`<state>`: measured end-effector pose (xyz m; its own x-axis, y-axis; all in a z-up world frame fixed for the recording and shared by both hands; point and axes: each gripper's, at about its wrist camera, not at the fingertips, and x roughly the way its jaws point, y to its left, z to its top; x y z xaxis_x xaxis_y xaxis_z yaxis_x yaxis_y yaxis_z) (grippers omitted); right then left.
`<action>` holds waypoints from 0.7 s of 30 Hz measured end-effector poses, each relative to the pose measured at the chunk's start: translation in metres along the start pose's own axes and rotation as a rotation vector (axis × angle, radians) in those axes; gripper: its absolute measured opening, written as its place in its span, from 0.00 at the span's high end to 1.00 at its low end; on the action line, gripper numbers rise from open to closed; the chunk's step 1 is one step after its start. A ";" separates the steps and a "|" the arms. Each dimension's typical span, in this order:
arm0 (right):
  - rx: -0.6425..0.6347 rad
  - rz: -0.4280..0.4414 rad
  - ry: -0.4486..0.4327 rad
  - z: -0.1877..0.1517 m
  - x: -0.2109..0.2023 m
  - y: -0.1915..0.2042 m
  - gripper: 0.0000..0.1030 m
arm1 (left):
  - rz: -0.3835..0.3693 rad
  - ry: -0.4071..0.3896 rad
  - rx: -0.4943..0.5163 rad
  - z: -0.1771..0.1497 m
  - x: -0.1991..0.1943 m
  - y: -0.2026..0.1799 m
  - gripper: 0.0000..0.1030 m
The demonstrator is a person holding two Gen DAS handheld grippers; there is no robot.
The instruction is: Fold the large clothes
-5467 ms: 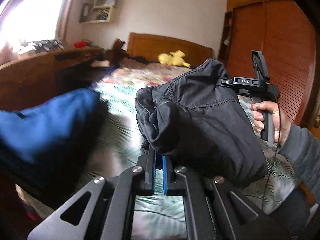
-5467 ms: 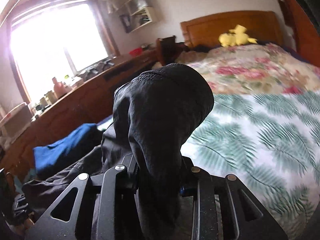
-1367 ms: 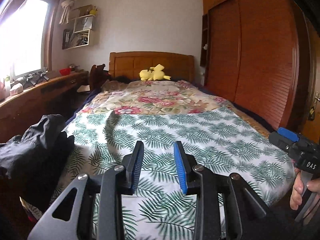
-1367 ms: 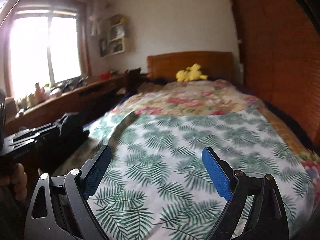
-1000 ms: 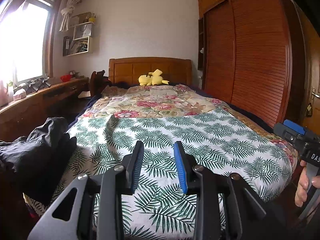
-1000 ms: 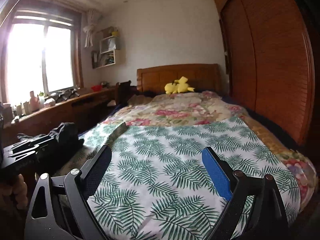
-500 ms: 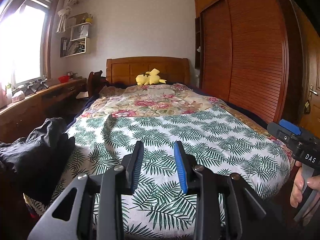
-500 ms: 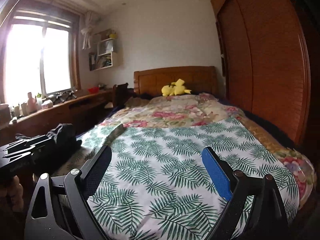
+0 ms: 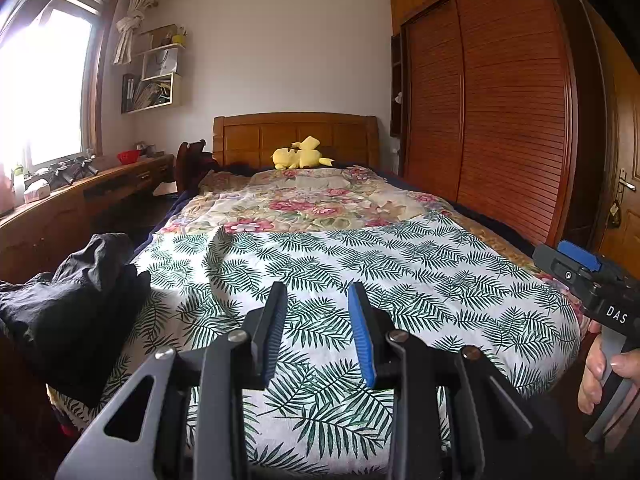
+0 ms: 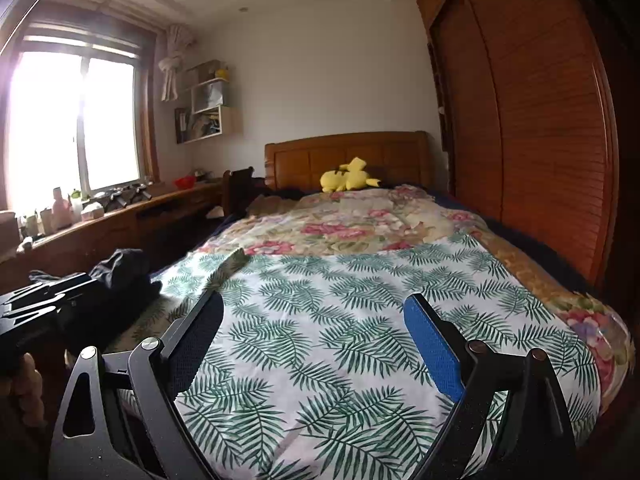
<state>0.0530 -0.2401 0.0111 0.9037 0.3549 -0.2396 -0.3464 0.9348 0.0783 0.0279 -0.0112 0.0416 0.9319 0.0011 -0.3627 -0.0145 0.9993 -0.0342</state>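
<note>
Released now, black jacket (image 9: 76, 304) lies left of both grippers' empty fingers (image 9: 276, 328).

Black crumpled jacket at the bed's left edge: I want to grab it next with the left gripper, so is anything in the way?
Nothing visible is. The black crumpled jacket lies left of the empty left gripper; only the palm-leaf bedspread lies between them.

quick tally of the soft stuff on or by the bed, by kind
dark garment pile: 1
yellow plush toy: 1
bedcovers: 2, the palm-leaf sheet and the floral quilt
total: 4
</note>
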 end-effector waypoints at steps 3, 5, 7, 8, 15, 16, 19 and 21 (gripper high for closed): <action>0.001 -0.001 0.000 -0.001 0.000 0.000 0.09 | 0.000 0.001 0.001 -0.001 0.000 0.000 0.70; 0.003 -0.002 0.001 -0.001 0.000 0.000 0.09 | -0.001 0.001 0.000 -0.002 -0.001 0.000 0.70; 0.002 -0.003 0.000 -0.001 0.000 0.000 0.09 | 0.000 0.001 0.000 -0.002 -0.001 0.000 0.70; 0.001 -0.004 -0.001 -0.001 0.000 0.000 0.09 | -0.001 0.000 0.000 -0.002 -0.001 0.000 0.70; 0.004 -0.008 -0.005 -0.001 0.001 -0.002 0.09 | -0.004 -0.005 0.000 -0.004 -0.004 -0.001 0.70; 0.005 -0.009 -0.005 -0.001 0.001 -0.002 0.09 | -0.005 -0.005 0.001 -0.005 -0.005 -0.001 0.70; 0.004 -0.008 -0.004 -0.002 0.001 -0.002 0.09 | -0.005 -0.006 0.001 -0.004 -0.005 -0.002 0.70; 0.006 -0.008 -0.005 -0.002 0.001 -0.002 0.09 | -0.004 -0.006 0.002 -0.003 -0.005 -0.002 0.70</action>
<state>0.0544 -0.2419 0.0088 0.9077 0.3478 -0.2350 -0.3380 0.9376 0.0818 0.0225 -0.0135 0.0404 0.9340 -0.0029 -0.3571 -0.0099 0.9994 -0.0340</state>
